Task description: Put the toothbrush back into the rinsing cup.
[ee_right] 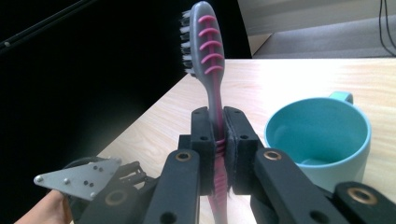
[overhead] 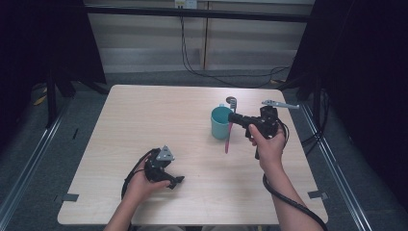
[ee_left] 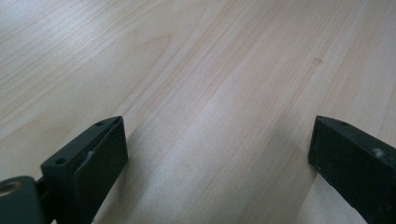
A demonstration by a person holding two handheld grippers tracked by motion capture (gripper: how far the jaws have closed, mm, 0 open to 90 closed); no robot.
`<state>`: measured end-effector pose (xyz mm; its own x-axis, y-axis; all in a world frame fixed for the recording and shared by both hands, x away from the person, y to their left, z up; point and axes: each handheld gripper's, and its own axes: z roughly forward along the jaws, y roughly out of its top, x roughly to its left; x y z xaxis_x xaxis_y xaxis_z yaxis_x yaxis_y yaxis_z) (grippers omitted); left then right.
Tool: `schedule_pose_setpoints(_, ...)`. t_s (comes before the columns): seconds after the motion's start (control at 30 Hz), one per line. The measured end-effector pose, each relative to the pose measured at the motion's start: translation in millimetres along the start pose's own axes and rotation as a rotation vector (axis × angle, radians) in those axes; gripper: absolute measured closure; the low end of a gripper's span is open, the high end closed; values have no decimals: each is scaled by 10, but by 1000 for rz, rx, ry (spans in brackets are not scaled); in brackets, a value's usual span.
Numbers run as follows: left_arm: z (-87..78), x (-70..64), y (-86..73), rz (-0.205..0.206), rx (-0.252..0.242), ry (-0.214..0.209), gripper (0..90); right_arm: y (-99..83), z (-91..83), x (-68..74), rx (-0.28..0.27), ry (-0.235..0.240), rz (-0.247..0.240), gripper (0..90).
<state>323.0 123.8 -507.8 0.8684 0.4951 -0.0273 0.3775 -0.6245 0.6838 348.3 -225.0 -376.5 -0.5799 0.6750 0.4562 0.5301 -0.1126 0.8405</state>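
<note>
A teal mug (overhead: 220, 122) stands upright on the wooden table (overhead: 144, 120), right of centre. My right gripper (overhead: 234, 118) is lifted beside the mug's right rim and shut on a grey and pink toothbrush (overhead: 229, 132), which hangs with its pink handle end down and its bristle head (overhead: 232, 102) up. In the right gripper view the jaws clamp the toothbrush (ee_right: 213, 88) at mid-handle, with the empty mug (ee_right: 322, 135) to the right. My left gripper (overhead: 175, 182) rests low near the table's front left, open, with bare wood between its fingers (ee_left: 100, 151).
The table's right edge (overhead: 308, 159) runs close to my right hand. Black cables (overhead: 216, 77) lie on the floor beyond the far edge. Metal rails (overhead: 29, 159) flank the table. My left gripper (ee_right: 88, 179) shows at the lower left of the right gripper view.
</note>
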Motion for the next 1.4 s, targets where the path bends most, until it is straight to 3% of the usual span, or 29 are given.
schedule_pose_setpoints(0.33, 25, -17, -28, -8, -30, -2, 0, 88, -22, -5, -18, -1, -1, 835)
schedule_pose_setpoints(1.4, 26, -18, -26, -5, -28, 0, 0, 345, 18, -55, -58, -27, -5, 835)
